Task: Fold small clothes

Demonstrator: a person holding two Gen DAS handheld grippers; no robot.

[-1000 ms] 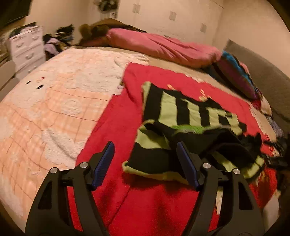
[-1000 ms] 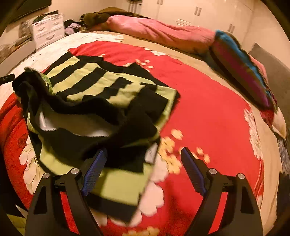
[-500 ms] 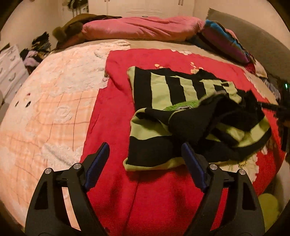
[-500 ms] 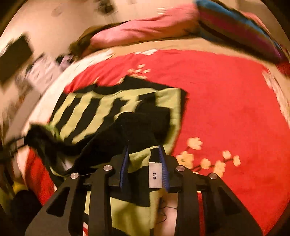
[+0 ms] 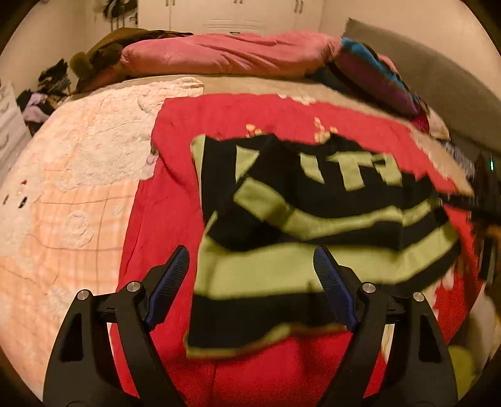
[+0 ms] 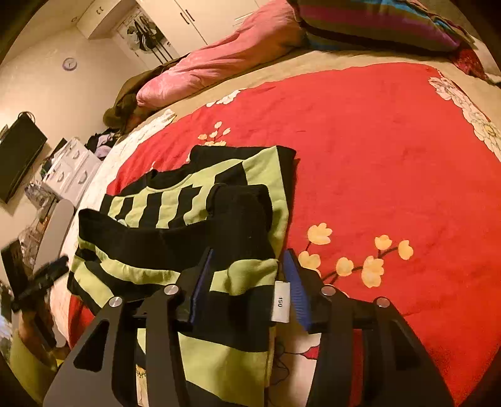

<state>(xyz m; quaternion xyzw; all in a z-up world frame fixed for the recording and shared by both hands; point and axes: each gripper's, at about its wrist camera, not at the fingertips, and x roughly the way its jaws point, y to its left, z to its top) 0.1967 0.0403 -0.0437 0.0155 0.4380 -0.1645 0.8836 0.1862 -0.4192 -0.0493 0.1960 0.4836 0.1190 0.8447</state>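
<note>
Lying rumpled on the red blanket point(image 6: 391, 150), partly folded over itself: a black and lime-green striped top point(image 6: 194, 200), its white size tag point(image 6: 280, 302) showing at the near hem. Sitting between the jaws of the right gripper point(image 6: 247, 281), that near hem, with the jaws opening at a middling width; hard to tell whether the blue pads point(image 6: 297, 281) are pressing on the cloth. Hovering above the top's near-left corner, the left gripper point(image 5: 250, 281), spread wide and gripping nothing. Blurring in the left wrist view, the stripes and the far-right edge of the garment; cut off below the right gripper, the lowest part of the hem. Stretching open to the right of the top, broad red blanket with yellow blossoms; to the left, a pale peach quilt point(image 5: 72, 194). Closing off the far edge of the bed, a pink duvet point(image 5: 225, 53) and a striped pillow point(image 6: 375, 25). Standing beyond the bed's left side, white drawers point(image 6: 72, 169) and a dark screen point(image 6: 18, 156) on the wall.
</note>
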